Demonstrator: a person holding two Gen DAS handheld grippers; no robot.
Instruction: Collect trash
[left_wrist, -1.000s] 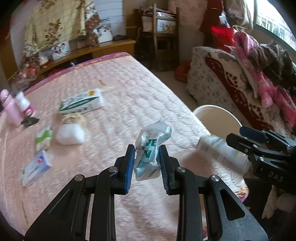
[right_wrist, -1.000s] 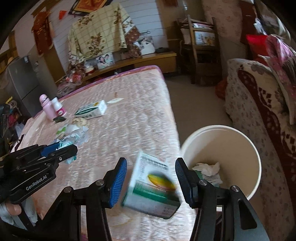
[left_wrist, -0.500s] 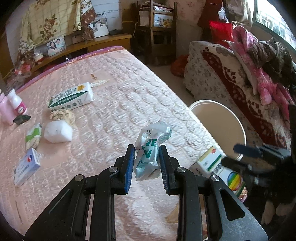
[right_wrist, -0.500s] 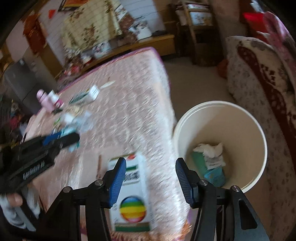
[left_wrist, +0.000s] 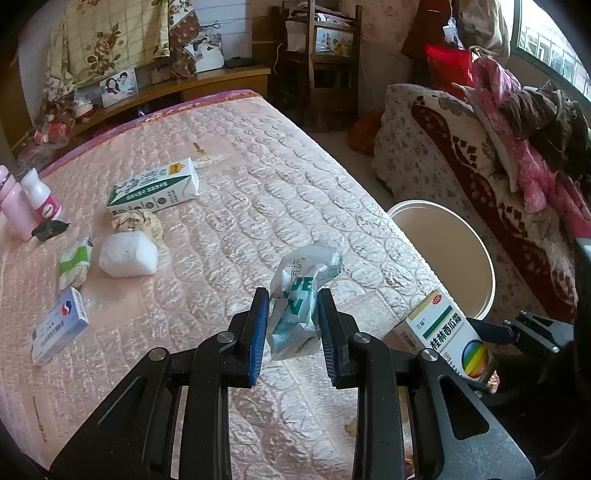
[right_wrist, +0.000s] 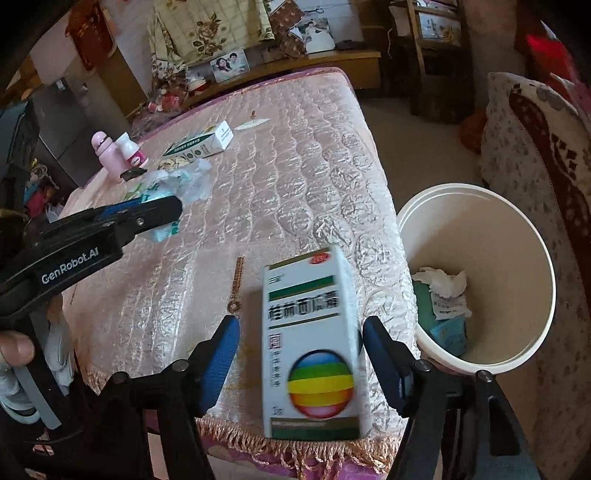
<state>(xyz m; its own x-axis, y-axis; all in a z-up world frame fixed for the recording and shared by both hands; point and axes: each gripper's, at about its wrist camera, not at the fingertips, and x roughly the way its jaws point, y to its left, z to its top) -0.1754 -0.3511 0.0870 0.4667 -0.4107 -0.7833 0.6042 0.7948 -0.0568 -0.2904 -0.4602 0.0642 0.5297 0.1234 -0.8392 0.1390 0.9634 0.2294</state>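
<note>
Two pieces of trash are in play. A crumpled white-and-teal plastic wrapper (left_wrist: 299, 306) is clamped between the blue pads of the left gripper (left_wrist: 291, 328), the jaws drawn in narrow against its sides; it is held above the pink quilted bed (left_wrist: 258, 184), clear of the surface.

A white medicine box (right_wrist: 310, 343) with a rainbow ball print is seen upright at the bed's fringed near edge, between the fingers of the right gripper (right_wrist: 301, 323). Those jaws are spread wide: a clear gap is seen on the box's left side, while the right pad is just beside or touching the box's edge; which cannot be told. The box is slightly blurred.

A cream round bin (right_wrist: 517, 258) is placed on the floor just beside the bed corner, right of the box. White crumpled tissue (right_wrist: 441, 282) and teal scraps are seen inside.

Farther up the bed more items are spread: a green-and-white carton (left_wrist: 153, 194), a beige crumpled wad (left_wrist: 138, 223) touching a white lump (left_wrist: 127, 254), a green-white packet (left_wrist: 75, 260), a blue-and-white small box (left_wrist: 59, 325), a pink bottle (left_wrist: 14, 206) and a small white bottle (left_wrist: 42, 199) at the left edge.

A patterned sofa (left_wrist: 461, 155) piled with clothes is seen beyond the bin.
</note>
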